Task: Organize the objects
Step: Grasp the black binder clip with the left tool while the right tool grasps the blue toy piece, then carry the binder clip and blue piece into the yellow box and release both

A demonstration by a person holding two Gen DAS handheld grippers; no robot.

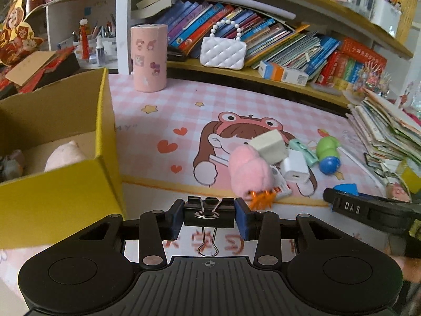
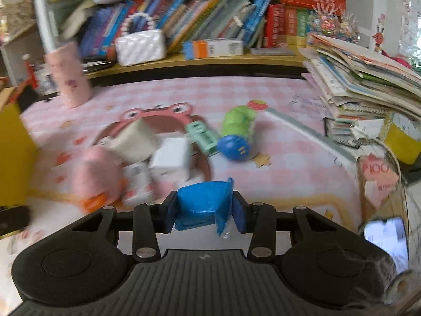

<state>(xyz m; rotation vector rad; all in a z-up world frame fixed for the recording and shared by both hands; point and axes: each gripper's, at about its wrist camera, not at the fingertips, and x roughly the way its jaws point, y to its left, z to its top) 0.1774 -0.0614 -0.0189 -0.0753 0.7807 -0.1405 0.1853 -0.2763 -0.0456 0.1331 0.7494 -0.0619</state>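
Binder clip [image 1: 209,212] pinched tight in the left gripper [image 1: 209,214]; right gripper [image 2: 204,206] squeezes a blue packet [image 2: 201,202] above the counter [image 1: 163,121].

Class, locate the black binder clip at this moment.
In the left wrist view, the black binder clip sits clamped between the left hand-held gripper pads, low centre, just right of the yellow cardboard box.

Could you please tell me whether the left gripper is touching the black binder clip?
Touching: the left wrist view shows the left gripper with both blue pads pressed against the black binder clip.
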